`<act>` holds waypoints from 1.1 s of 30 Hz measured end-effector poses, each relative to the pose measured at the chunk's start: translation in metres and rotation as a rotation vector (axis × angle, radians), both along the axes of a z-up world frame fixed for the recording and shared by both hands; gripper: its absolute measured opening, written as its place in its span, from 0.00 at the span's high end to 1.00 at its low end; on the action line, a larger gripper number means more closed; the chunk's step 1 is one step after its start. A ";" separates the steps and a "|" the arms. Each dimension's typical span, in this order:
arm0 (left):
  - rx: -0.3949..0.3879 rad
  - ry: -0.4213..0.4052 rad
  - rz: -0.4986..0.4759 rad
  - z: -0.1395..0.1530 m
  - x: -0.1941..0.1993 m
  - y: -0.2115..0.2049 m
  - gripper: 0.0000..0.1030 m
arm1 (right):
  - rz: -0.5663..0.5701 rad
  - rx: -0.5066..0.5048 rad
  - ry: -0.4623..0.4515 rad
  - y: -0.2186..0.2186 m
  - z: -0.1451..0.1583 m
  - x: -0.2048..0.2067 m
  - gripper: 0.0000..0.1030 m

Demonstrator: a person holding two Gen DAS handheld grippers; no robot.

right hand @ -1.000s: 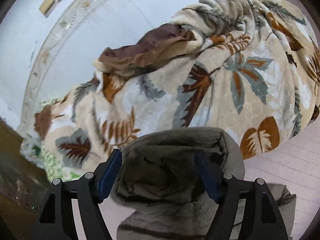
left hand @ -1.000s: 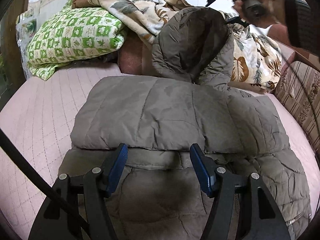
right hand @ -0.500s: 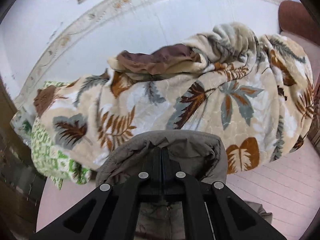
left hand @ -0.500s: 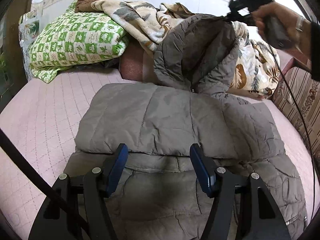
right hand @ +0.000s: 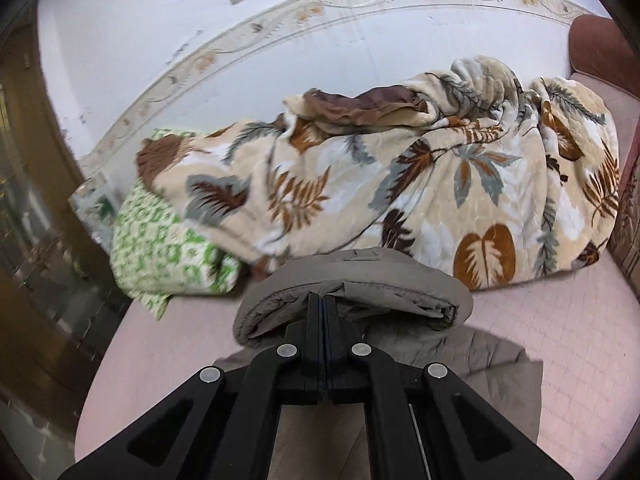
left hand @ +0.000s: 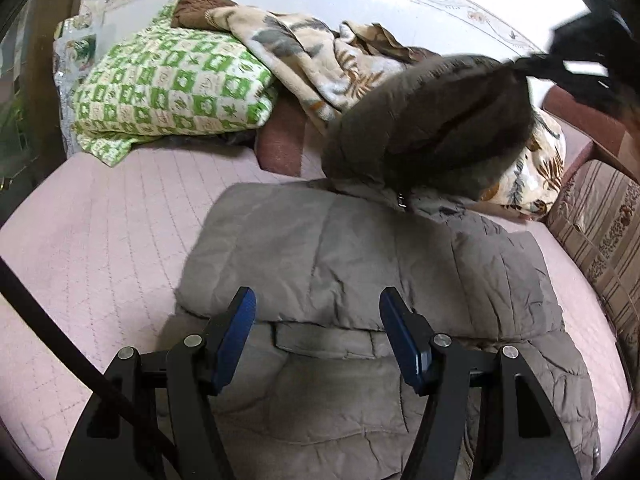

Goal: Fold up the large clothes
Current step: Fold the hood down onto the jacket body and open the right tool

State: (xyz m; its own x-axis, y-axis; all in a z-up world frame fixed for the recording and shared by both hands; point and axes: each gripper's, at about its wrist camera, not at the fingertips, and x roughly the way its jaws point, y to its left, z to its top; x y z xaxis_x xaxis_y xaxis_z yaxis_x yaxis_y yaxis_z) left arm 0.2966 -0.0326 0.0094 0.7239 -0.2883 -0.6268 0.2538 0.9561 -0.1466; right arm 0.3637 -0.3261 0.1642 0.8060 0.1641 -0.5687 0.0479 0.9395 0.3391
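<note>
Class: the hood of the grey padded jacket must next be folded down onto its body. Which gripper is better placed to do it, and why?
Right. The right gripper is shut on the hood, holding it raised above the jacket. The left gripper is open and empty over the jacket's lower part.

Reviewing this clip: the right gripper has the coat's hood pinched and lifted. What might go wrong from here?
1. The right gripper is shut on only a thin edge of the hood; the puffy fabric may slip free mid-fold.
2. The left gripper hovers open over the folded coat, pinning nothing, so pulling the hood may drag the fold apart.
3. The leaf-print blanket lies close behind; the hood could catch it.
</note>
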 end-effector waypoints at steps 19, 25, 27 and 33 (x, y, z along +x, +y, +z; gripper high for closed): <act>-0.028 0.034 0.041 -0.002 0.003 0.013 0.38 | -0.077 0.357 0.177 -0.006 -0.125 -0.077 0.63; -0.020 0.024 0.030 -0.001 0.002 0.010 0.38 | -0.240 0.501 0.264 -0.033 -0.178 -0.059 0.60; -0.011 0.023 0.027 -0.001 0.002 0.008 0.38 | -0.267 0.541 0.248 -0.037 -0.188 -0.052 0.54; -0.014 0.023 0.026 -0.001 0.003 0.008 0.38 | -0.203 0.457 0.173 -0.021 -0.183 -0.047 0.91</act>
State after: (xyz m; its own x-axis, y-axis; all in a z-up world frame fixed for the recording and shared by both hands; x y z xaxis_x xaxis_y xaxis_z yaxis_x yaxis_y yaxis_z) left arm 0.2996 -0.0249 0.0086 0.7168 -0.2787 -0.6391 0.2254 0.9600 -0.1659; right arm 0.3169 -0.3466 -0.0183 0.7479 0.2773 -0.6032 0.3049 0.6636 0.6831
